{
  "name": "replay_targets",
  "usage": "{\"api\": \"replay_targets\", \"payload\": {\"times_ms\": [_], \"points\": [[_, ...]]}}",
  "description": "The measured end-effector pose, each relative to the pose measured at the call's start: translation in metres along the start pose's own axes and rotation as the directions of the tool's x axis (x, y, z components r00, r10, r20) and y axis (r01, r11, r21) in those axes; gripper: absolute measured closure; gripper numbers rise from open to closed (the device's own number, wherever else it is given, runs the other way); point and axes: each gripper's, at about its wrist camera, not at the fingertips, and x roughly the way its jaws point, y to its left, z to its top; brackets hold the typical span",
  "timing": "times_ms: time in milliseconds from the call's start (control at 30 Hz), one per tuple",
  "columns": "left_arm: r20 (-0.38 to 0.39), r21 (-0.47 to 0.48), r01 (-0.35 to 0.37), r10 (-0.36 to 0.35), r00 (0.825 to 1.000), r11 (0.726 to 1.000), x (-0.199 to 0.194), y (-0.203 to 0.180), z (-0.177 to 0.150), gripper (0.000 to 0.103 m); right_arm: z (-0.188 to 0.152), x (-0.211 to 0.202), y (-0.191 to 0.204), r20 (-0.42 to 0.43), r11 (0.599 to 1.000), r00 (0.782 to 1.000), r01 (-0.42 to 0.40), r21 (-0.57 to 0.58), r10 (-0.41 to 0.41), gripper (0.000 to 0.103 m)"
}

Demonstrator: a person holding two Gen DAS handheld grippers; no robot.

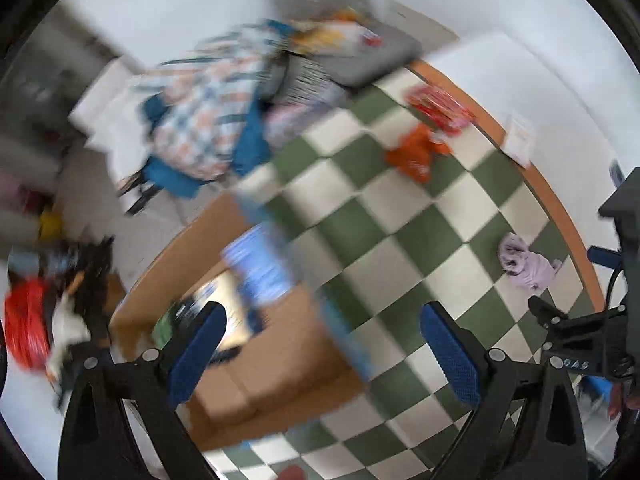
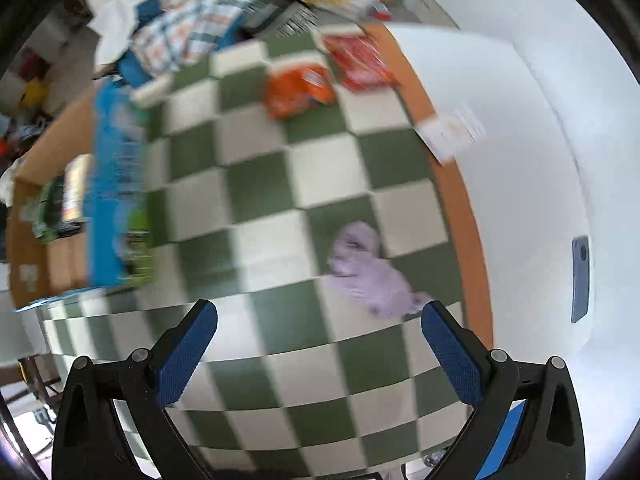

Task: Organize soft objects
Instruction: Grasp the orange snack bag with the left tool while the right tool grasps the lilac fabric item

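Note:
A lilac soft cloth (image 2: 366,270) lies on the green-and-white checked tablecloth (image 2: 256,184), just ahead of my right gripper (image 2: 319,320), nearer its right finger; it also shows in the left wrist view (image 1: 526,264). An orange soft item (image 2: 298,90) and a red packet (image 2: 358,60) lie farther back; they also show in the left wrist view as the orange item (image 1: 416,154) and the red packet (image 1: 440,110). My right gripper is open and empty. My left gripper (image 1: 320,322) is open and empty above the table's left edge. Both views are blurred.
A cardboard box (image 1: 276,364) with items inside stands at the table's left edge, a blue box (image 2: 116,184) beside it. A chair with checked cloth and cushions (image 1: 216,120) stands behind the table. A white card (image 2: 452,130) lies at the right rim. Clutter lies on the floor (image 1: 44,312).

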Motion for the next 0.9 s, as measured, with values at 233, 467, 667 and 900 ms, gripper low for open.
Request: {"api": "replay_targets", "payload": {"times_ms": [233,467,667,900], "points": [[-0.147,0.18,-0.023,0.05,0.988,0.983,0.096,-0.055,0.094,0.004,0.022,0.092,-0.043,-0.165,0.999,0.986,-0.042,-0.032,0.037,0.001],[-0.23,0.232,0.048,0.007,0.973,0.972,0.151,-0.074,0.146,0.004,0.034,0.14,-0.06,-0.267,0.995,0.959,-0.095,0.007,0.093,0.037],[-0.241,0.234,0.077,-0.019,0.97,0.969,0.172,-0.084,0.175,0.004,0.04,0.136,-0.066,-0.26,0.997,0.962,-0.078,0.003,0.076,0.055],[-0.306,0.305,0.07,0.029,0.951,0.95,0.201,-0.103,0.179,0.049,0.04,0.135,-0.084,-0.311,0.985,0.935,-0.165,0.053,0.173,0.051]]}}
